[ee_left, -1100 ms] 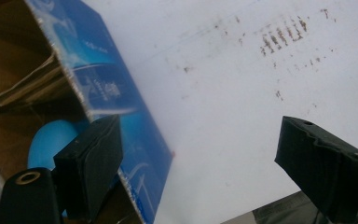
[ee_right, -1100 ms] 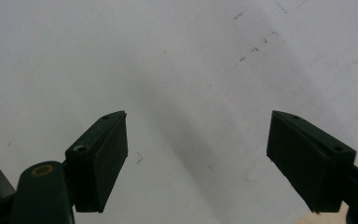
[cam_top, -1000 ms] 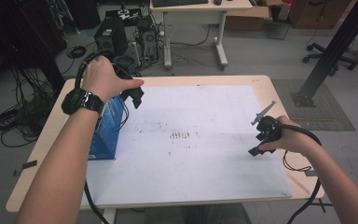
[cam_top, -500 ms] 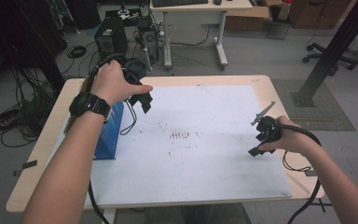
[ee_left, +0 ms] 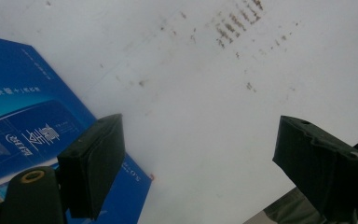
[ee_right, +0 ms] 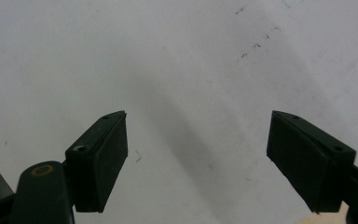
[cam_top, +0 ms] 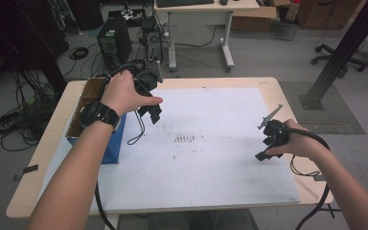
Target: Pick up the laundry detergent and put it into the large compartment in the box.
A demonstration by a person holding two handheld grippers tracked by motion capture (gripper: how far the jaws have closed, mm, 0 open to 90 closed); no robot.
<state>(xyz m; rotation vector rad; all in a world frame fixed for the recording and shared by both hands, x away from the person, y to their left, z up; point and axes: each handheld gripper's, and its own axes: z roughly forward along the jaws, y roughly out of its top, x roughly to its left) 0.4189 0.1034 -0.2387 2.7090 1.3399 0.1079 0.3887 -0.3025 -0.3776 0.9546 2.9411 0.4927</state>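
A: High view? Left black two-jaw gripper [cam_top: 152, 114] raised just right of the open blue cardboard box [cam_top: 94, 128] at the white sheet's [cam_top: 206, 158] left edge; right black two-jaw gripper [cam_top: 263, 143] far right.

B: Gripper views? Left gripper [ee_left: 196, 158] spread wide, gripping nothing, blue box [ee_left: 23, 121] at left. Right gripper [ee_right: 198, 161] spread wide, gripping nothing, over sheet [ee_right: 177, 60].

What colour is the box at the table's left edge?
Blue outside with white lettering, brown cardboard inside; the box shows best in the left gripper view.

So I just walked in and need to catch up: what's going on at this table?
A person holds a gripper in each hand over a white sheet. The left gripper, jaws open and empty, hovers beside a blue box at the table's left edge. The right gripper, also open, rests at the right.
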